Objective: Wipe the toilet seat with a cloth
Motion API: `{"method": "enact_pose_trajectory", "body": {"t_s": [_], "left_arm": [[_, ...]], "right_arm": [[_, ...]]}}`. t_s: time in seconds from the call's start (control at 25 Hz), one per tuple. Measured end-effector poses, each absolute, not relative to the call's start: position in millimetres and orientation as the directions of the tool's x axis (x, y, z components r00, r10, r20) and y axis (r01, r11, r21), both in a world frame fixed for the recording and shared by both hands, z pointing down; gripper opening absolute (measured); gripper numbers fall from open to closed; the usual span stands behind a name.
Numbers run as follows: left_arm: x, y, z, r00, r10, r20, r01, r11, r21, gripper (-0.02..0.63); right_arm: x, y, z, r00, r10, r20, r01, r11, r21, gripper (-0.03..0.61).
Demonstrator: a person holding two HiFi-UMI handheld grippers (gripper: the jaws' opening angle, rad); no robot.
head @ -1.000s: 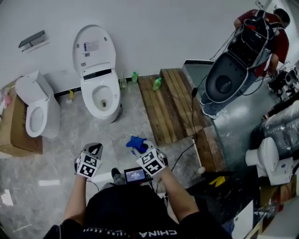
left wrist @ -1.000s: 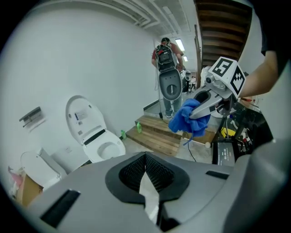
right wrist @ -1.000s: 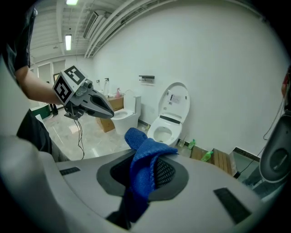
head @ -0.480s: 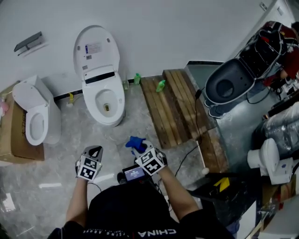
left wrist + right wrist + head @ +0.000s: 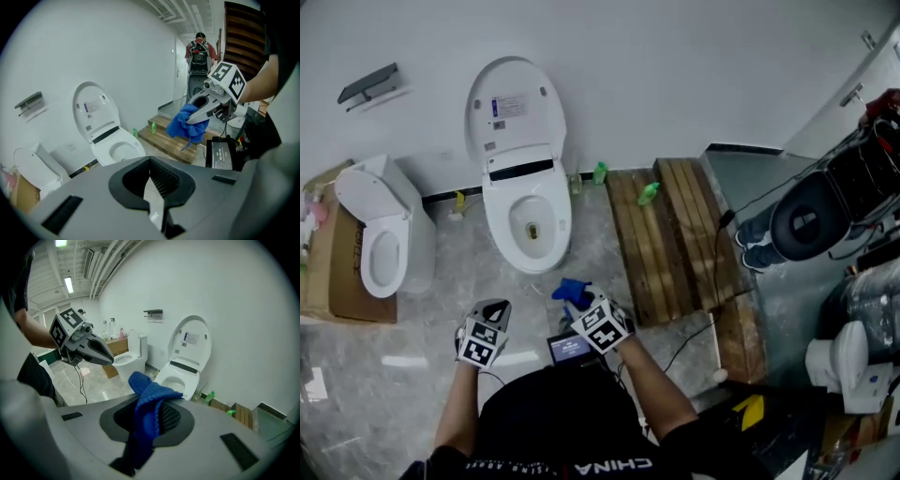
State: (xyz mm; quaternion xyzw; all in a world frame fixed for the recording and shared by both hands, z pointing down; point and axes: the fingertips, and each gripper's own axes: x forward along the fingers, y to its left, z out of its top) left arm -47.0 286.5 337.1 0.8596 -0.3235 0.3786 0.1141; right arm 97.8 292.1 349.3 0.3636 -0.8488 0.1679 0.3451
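Head view: two toilets point(image 5: 526, 202) point(image 5: 381, 251) at wall — right gripper point(image 5: 583, 305) fingers point(image 5: 172, 417) grasp one blue cloth point(image 5: 571, 289); left gripper point(image 5: 491, 309) clenched, empty.

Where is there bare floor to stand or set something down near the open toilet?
Bare marble floor lies between the open toilet and the second toilet, and before the bowl up to the blue cloth. Crowded: green bottles by the wall, the wooden pallet, a person beyond it.

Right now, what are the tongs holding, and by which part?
The right tongs are shut on the blue cloth, pinching a bunched fold; loose ends stick out both ways. The left tongs are shut, empty.
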Motion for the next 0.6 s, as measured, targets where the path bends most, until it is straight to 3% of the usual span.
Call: {"method": "enact_pose_trajectory", "body": {"t_s": [0.6], "left_arm": [[6,107,319,0.444,-0.516,0.732,-0.712,-0.699,-0.061,0.011]], "right_arm": [[129,92,338,-0.597,-0.41,0.689,-0.622,0.78,-0.074,0.071]]}}
